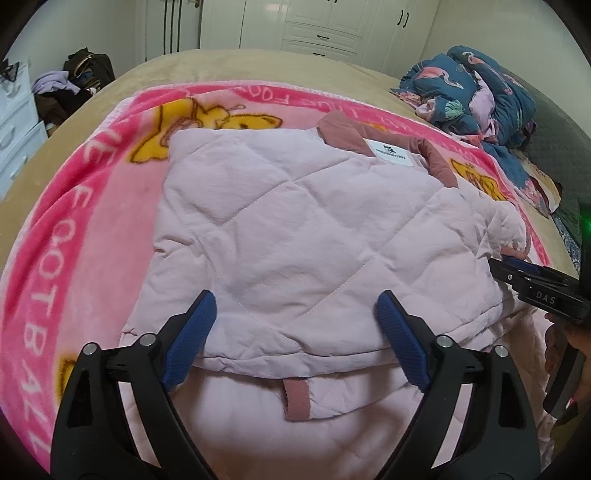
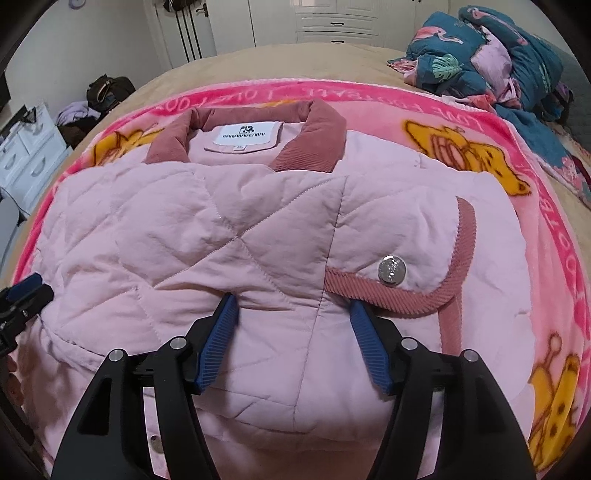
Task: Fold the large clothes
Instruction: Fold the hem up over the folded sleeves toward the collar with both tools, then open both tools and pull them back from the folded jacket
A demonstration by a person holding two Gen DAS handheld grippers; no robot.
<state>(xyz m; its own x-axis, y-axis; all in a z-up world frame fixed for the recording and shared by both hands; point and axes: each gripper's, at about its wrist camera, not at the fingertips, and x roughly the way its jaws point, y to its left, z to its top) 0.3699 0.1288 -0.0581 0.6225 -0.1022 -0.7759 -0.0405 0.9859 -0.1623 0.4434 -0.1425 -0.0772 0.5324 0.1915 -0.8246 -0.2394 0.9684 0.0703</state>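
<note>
A pale pink quilted jacket (image 1: 295,221) (image 2: 221,229) lies folded on a pink cartoon blanket (image 1: 92,221) (image 2: 517,155). Its dusty-rose collar (image 2: 325,136) and white label (image 2: 247,134) face up at the far side. My left gripper (image 1: 295,310) is open, its blue pads spread wide over the jacket's near folded edge, gripping nothing. My right gripper (image 2: 293,302) is open too, with its tips sunk into the padded fabric and a bulge of jacket between them, next to a silver snap button (image 2: 392,270). Each gripper shows at the edge of the other's view (image 1: 517,271) (image 2: 26,288).
The blanket covers a tan bed (image 1: 221,66). A bunched teal flamingo duvet (image 1: 480,92) (image 2: 498,48) lies at the far right. White drawers (image 1: 14,122) and a pile of bags and clothes (image 1: 81,74) stand to the left, and white wardrobes (image 1: 332,26) behind.
</note>
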